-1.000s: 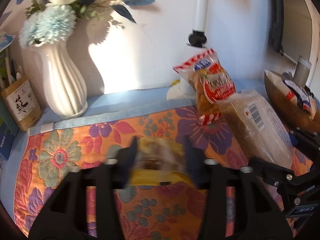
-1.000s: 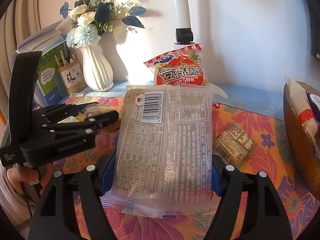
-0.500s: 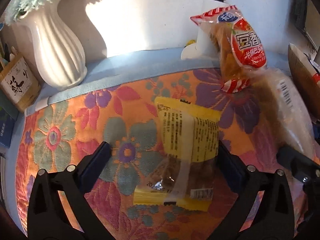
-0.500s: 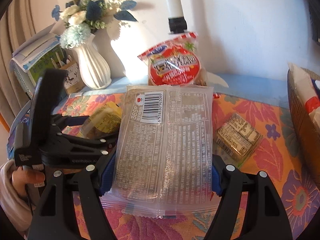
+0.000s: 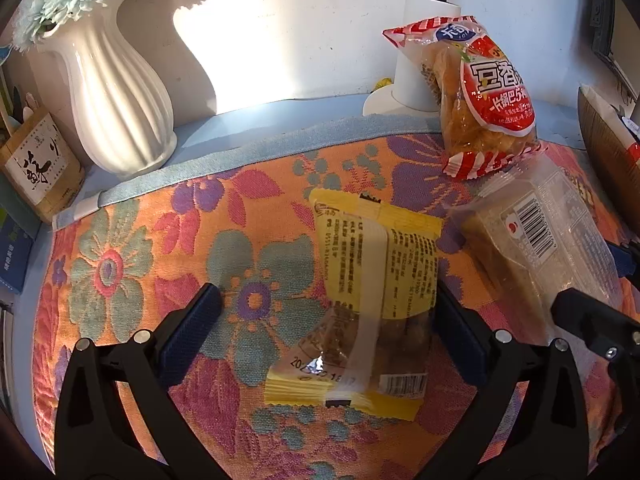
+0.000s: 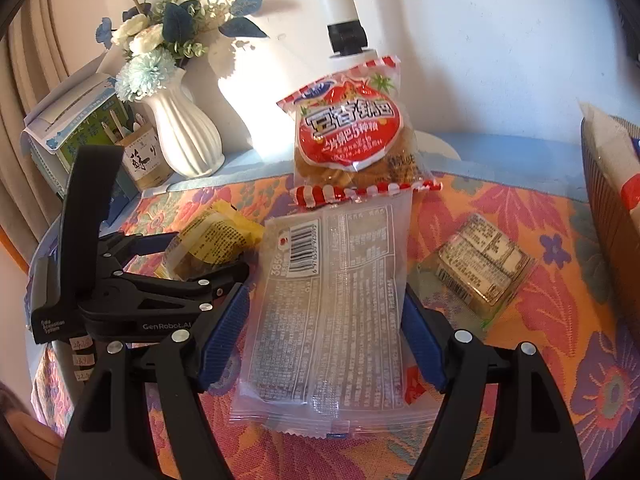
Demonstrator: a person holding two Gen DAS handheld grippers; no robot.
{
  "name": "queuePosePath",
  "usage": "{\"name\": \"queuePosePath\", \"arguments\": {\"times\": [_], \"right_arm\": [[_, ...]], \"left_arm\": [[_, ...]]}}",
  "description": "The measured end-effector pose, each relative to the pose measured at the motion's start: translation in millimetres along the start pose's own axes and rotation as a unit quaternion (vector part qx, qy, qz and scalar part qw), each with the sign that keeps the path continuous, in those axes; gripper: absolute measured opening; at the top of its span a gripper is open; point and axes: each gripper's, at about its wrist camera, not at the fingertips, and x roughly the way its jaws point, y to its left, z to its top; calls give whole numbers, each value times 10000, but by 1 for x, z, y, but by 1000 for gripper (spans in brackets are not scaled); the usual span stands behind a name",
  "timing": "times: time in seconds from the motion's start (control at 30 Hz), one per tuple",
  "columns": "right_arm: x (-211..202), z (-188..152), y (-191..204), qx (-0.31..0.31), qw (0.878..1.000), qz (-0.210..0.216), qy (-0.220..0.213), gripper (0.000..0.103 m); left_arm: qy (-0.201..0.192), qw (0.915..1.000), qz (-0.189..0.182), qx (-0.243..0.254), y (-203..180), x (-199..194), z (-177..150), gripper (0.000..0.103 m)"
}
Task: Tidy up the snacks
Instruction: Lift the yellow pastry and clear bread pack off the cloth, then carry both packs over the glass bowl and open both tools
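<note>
A yellow snack packet (image 5: 368, 300) lies flat on the floral cloth (image 5: 120, 264) between the wide-open fingers of my left gripper (image 5: 326, 328); it also shows in the right wrist view (image 6: 212, 240). My right gripper (image 6: 324, 328) is open around a clear snack bag with a barcode (image 6: 332, 304), which lies on the cloth and shows in the left wrist view (image 5: 536, 248). A red snack bag (image 6: 352, 136) stands upright behind it, leaning on a white lamp base (image 5: 416, 84). A small clear packet (image 6: 480, 264) lies to the right.
A white vase with flowers (image 6: 184, 140) and a small wooden holder (image 5: 36, 164) stand at the back left by the wall. A brown basket (image 6: 612, 216) with packets is at the right edge. Books (image 6: 76, 120) stand far left.
My left gripper opened and let the yellow packet down onto the cloth, then tilted downward. My right gripper opened around the clear bag, which now lies on the cloth.
</note>
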Motion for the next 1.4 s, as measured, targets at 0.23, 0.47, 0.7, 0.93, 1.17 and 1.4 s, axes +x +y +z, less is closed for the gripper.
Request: {"name": "queuePosePath", "arguments": {"times": [0.23,0.47,0.7,0.93,1.17,1.4], "right_arm": [[14,2,8,-230,9985,-286,398,90],[19,5,4,-262,9978,-307,532,98],[31,8,12,-753,9931,-468,770,98],[33,7,22,-907,9901,-852,646,74],[14,6,13,-594,9966,-467,330,69],[-22,13,19,-713,9973,-144,2,69]], "left_arm": [[18,9998,-161,-128,7,0,-1,100],[27,9998,-131,-137,7,0,-1,100],[22,9998,-74,-177,5,1,-1,100],[-216,9987,-302,-356,10,-8,3,72],[-298,9993,-213,13,-15,-7,13,39],[-813,9966,-135,-71,-25,-49,21,39]]}}
